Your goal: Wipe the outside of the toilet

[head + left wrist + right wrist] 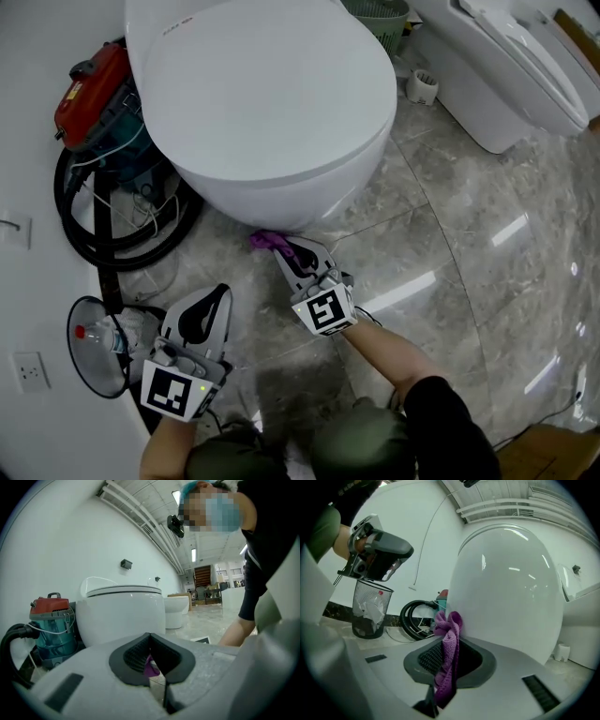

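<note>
Down by the knees the left gripper [216, 295] hangs back, jaws together on nothing; ahead of it the right arm stretches low and forward, the right gripper [284, 248] clamped tight on the purple cloth [264, 241], bunched seemingly against the toilet [272, 103] at its lower front; wiping looks under way, and next comes a firm sweep round the bowl's curve

Glossy grey marble floor [469, 272] meets white wall [23, 112].
</note>
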`<state>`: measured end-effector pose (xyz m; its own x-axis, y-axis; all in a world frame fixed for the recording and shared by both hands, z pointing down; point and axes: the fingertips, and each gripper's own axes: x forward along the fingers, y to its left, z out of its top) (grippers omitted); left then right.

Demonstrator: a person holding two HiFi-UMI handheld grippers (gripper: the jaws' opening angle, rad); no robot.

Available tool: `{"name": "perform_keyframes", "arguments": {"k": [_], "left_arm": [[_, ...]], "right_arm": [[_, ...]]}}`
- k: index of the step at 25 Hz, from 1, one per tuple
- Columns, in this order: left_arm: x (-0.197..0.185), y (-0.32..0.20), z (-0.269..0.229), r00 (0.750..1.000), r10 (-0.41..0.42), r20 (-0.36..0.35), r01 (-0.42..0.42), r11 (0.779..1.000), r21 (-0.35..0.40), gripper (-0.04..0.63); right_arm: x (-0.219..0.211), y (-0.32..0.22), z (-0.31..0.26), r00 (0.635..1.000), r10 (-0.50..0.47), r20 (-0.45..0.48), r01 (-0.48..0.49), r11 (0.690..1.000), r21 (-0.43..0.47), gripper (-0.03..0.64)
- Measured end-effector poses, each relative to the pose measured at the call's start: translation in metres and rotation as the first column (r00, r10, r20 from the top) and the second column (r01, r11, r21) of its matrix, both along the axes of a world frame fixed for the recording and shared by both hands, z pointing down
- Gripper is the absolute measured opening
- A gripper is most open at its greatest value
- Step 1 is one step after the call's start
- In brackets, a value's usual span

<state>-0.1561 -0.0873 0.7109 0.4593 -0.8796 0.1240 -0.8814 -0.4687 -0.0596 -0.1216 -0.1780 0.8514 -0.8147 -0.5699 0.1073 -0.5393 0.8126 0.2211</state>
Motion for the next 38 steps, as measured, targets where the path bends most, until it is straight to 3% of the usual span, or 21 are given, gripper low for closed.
{"name": "perform_keyframes", "arguments": {"k": [7,10,16,20,29,34,38], "left_arm": [[0.013,-0.011,0.012,1.000,0.018,-0.010,-0.018,1.000,-0.015,0.003],[0.021,-0.015,0.020,0.999,0.034,-0.004,-0.034,0.999,-0.036,0.003],[0.036,-0.022,0.037,0.998,0.051,0.034,-0.047,0.994,-0.096,0.003],[0.044,-0.025,0.042,0.997,0.061,0.045,-0.056,0.992,-0.115,0.003],[0.052,-0.032,0.052,0.996,0.074,0.045,-0.067,0.988,-0.137,0.003],[0.048,-0.031,0.057,0.993,0.105,0.055,-0.098,0.988,-0.117,0.003],[0.033,-0.035,0.065,0.995,0.084,0.044,-0.079,0.991,-0.110,0.003]], "right_arm": [[0.056,-0.015,-0.006,0.998,0.057,0.015,-0.058,0.998,0.031,0.054],[0.096,-0.030,-0.010,0.989,0.143,0.040,-0.144,0.989,0.015,0.054],[0.176,-0.091,-0.010,0.919,0.377,0.115,-0.370,0.926,-0.082,0.054],[0.205,-0.137,-0.011,0.875,0.466,0.129,-0.453,0.884,-0.117,0.052],[0.211,-0.177,-0.005,0.837,0.525,0.152,-0.493,0.846,-0.205,0.052],[0.222,-0.151,-0.011,0.828,0.522,0.205,-0.479,0.849,-0.223,0.052],[0.221,-0.120,-0.023,0.850,0.483,0.211,-0.441,0.870,-0.220,0.052]]}}
